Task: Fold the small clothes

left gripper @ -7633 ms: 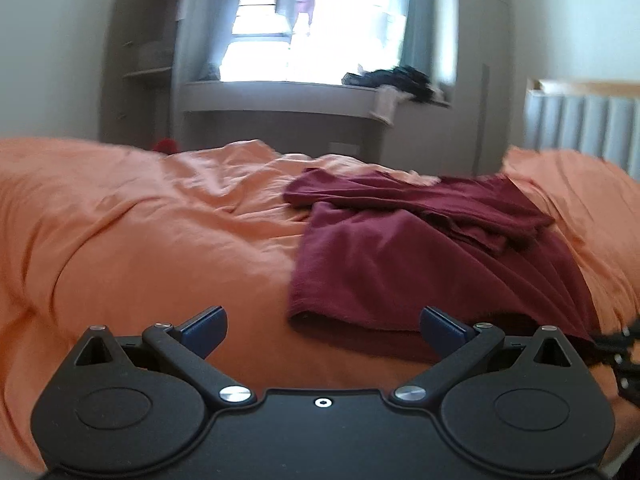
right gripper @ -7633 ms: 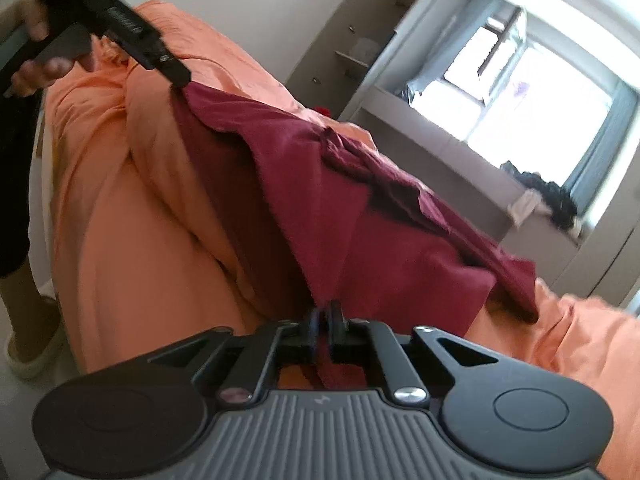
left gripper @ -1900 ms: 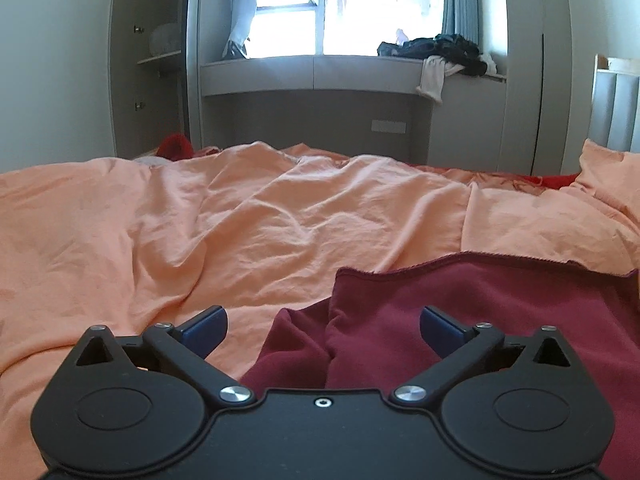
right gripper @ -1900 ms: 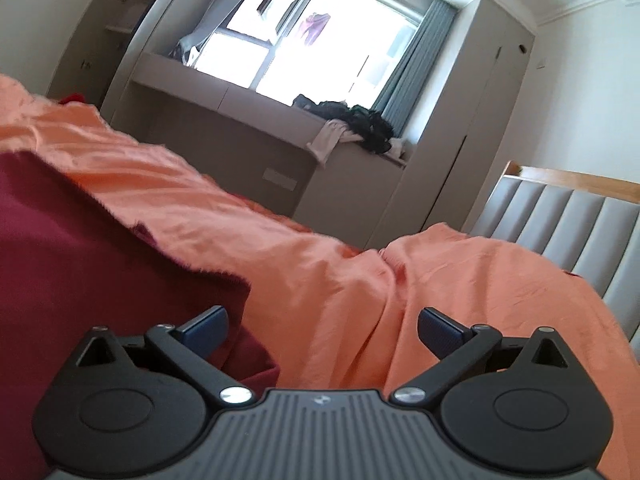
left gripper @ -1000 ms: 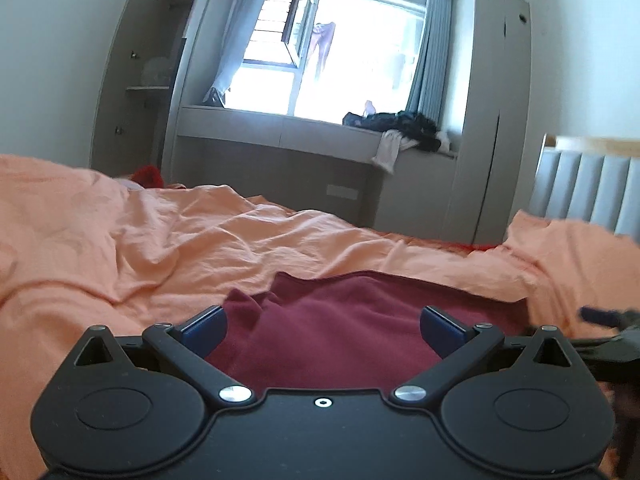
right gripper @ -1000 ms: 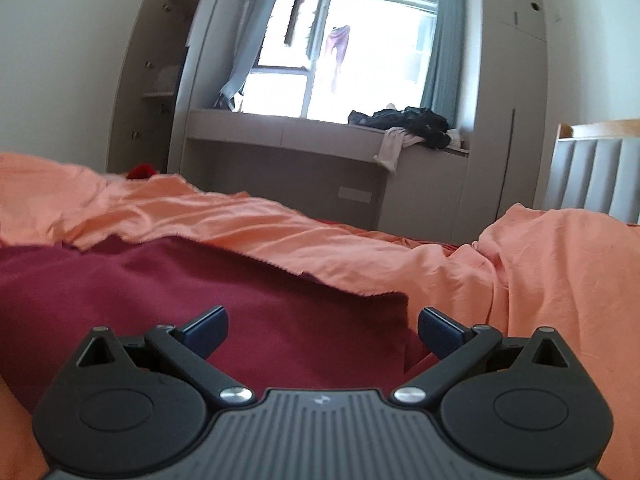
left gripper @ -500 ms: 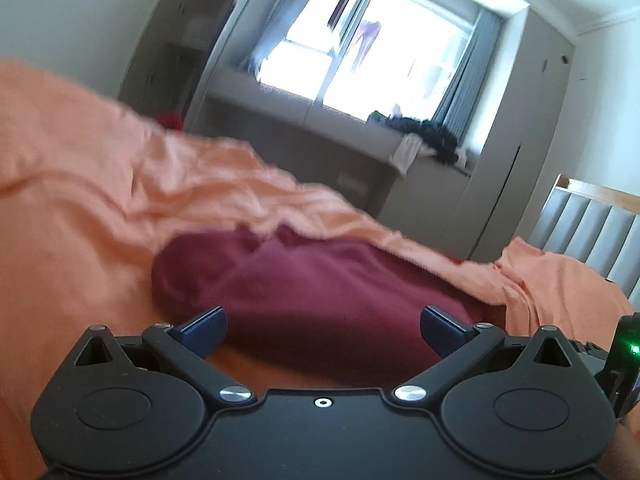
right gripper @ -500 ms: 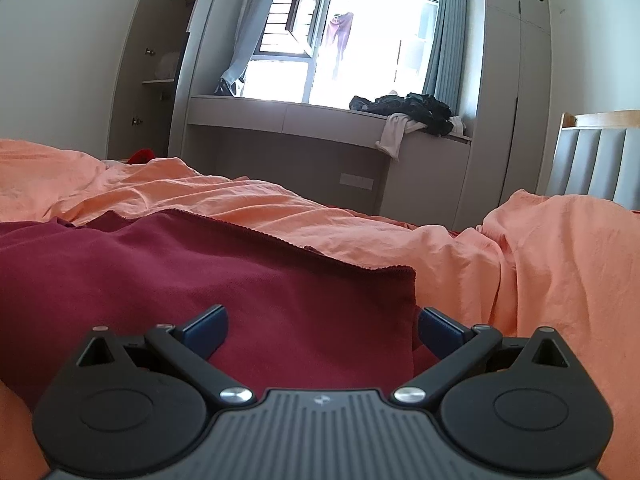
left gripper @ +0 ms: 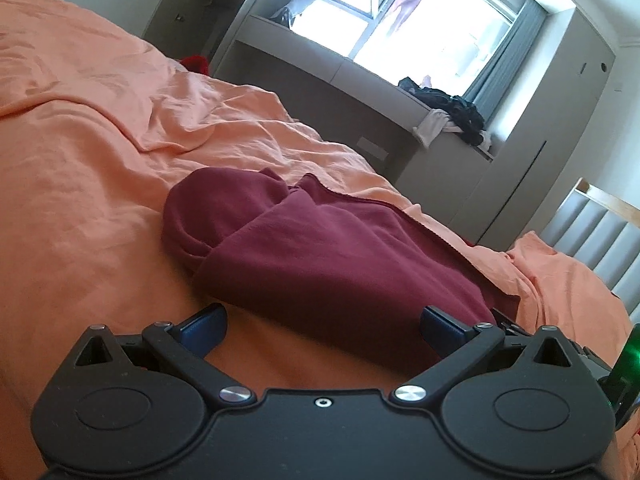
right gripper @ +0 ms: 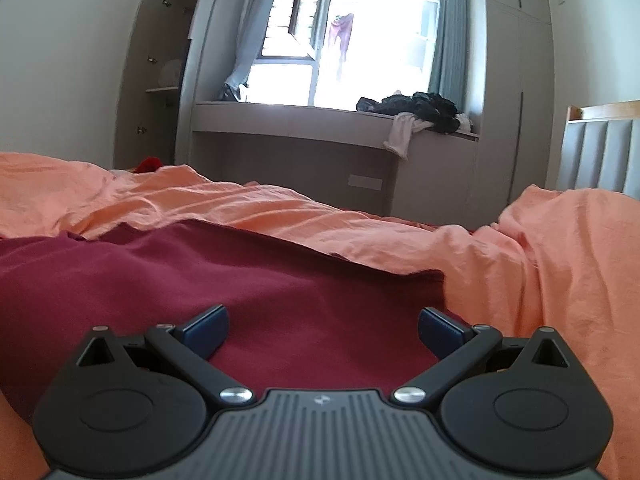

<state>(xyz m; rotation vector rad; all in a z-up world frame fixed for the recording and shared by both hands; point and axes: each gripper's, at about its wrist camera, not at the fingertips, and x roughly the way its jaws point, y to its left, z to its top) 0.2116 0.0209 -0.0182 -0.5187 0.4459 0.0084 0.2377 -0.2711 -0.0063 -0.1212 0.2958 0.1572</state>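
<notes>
A rumpled orange cotton bedsheet (left gripper: 80,184) covers the bed and fills most of both views; its near edge is cut off by the gripper bodies, and the bed's frame is hidden under it. Behind it runs a long grey built-in window bench (right gripper: 296,128) below a bright window (right gripper: 360,44) so overexposed that nothing outside can be made out except a pinkish garment hanging in the glare. To the right, a grey padded headboard with a wooden top rail (right gripper: 596,148) is cut by the frame edge.

The dark red soft-knit garment (left gripper: 320,252) lies on the sheet near the bed's near edge, folded over itself into a broad, flat bundle. At its left end a rounded lump bulges out from under the top layer; whether this is a sleeve or a hood cannot be told. In the right wrist view the garment's left part runs out of frame and its near edge is hidden behind the gripper.

The left gripper (left gripper: 320,326) sits low over the garment's near edge, its blue-padded fingers spread wide, gripping nothing. The right gripper (right gripper: 322,328) is likewise spread apart, empty, with red cloth showing between the pads; whether the pads touch the fabric cannot be told.

On the bench lies a heap of dark clothes with a pale cloth hanging over the edge (right gripper: 416,114), too small to sort out. A small red object (right gripper: 150,165) peeks from beyond the sheet, mostly hidden.
</notes>
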